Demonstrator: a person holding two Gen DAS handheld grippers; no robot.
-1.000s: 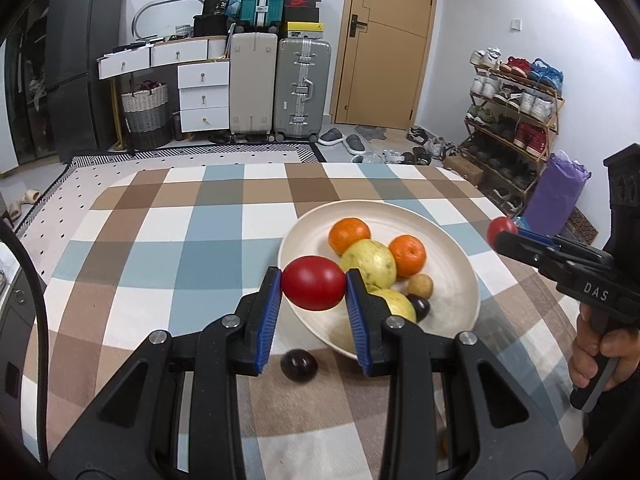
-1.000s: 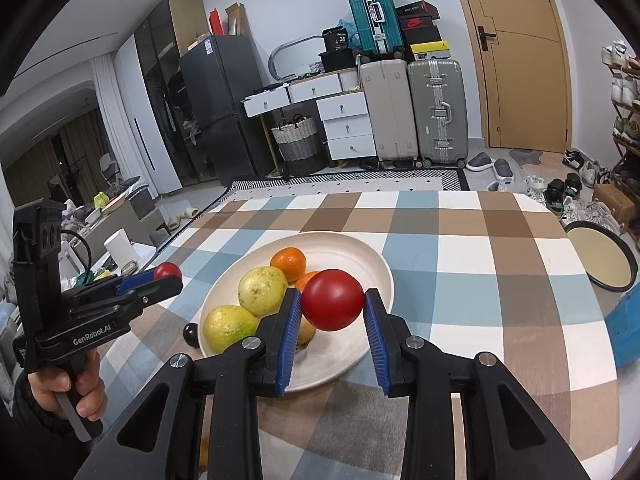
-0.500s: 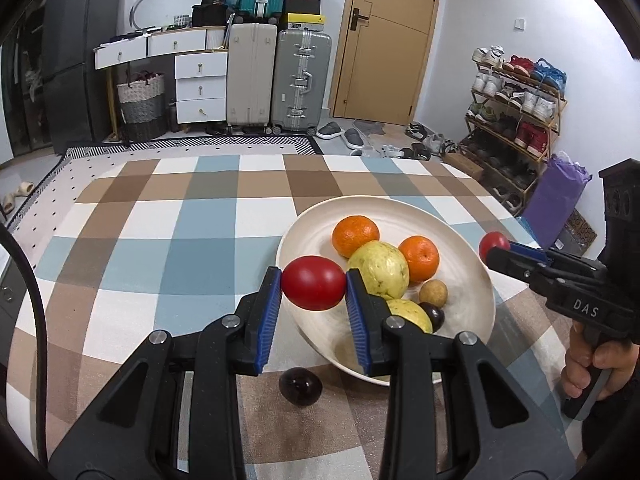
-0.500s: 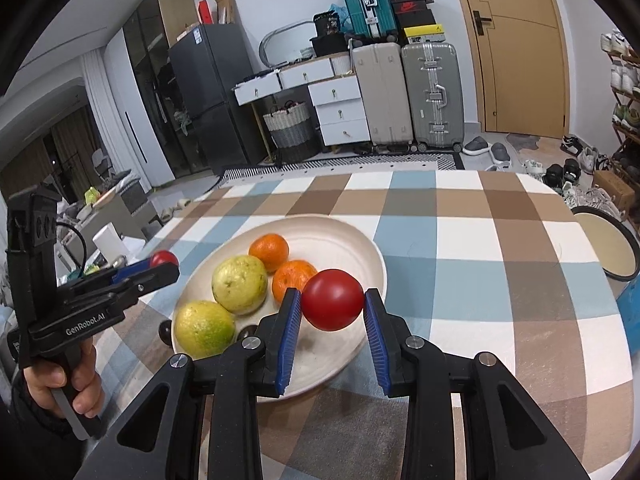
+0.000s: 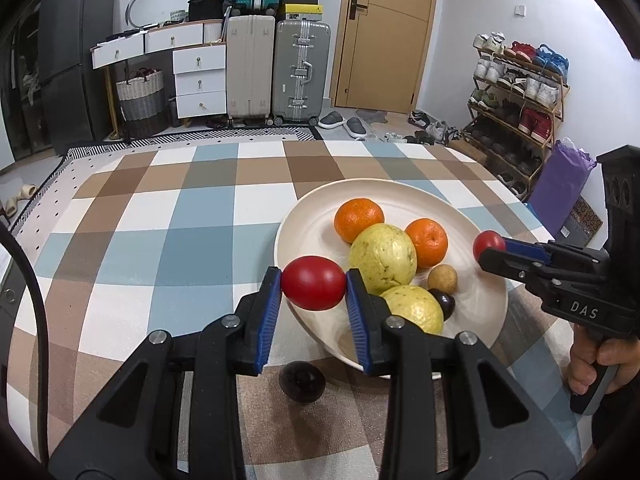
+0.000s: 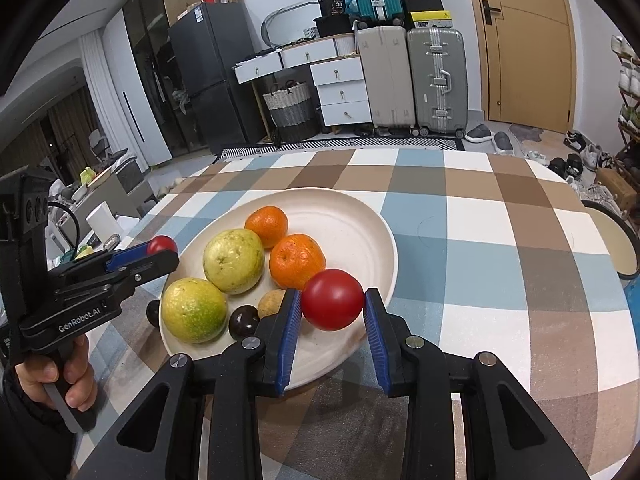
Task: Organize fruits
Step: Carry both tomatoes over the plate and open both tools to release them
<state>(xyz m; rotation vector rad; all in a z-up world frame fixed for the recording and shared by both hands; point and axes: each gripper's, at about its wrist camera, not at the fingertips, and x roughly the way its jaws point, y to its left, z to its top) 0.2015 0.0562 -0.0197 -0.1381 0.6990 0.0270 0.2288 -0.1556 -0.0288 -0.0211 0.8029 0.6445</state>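
My left gripper (image 5: 314, 280) is shut on a red tomato (image 5: 313, 290), held just above the near left rim of a cream plate (image 5: 400, 189). On the plate lie two oranges (image 5: 359, 219), two yellow-green fruits (image 5: 383, 259), a small brown fruit (image 5: 442, 279) and a dark plum (image 5: 445, 305). My right gripper (image 6: 333, 298) is shut on a second red tomato (image 6: 332, 306) over the plate's (image 6: 360, 209) near right edge. In the left wrist view it is the right gripper (image 5: 494, 250) at the plate's right side. Another dark fruit (image 5: 302, 376) lies on the cloth beside the plate.
The plate stands on a checked tablecloth (image 5: 180, 240) that reaches well to the left and far side. A round tray (image 6: 612, 240) sits past the table's right edge. A person's hand (image 5: 600, 364) grips the right handle. Suitcases, drawers and a shoe rack stand beyond.
Both grippers have sunk and come closer to the plate, each still shut on its tomato. The fruits on the plate have not moved.
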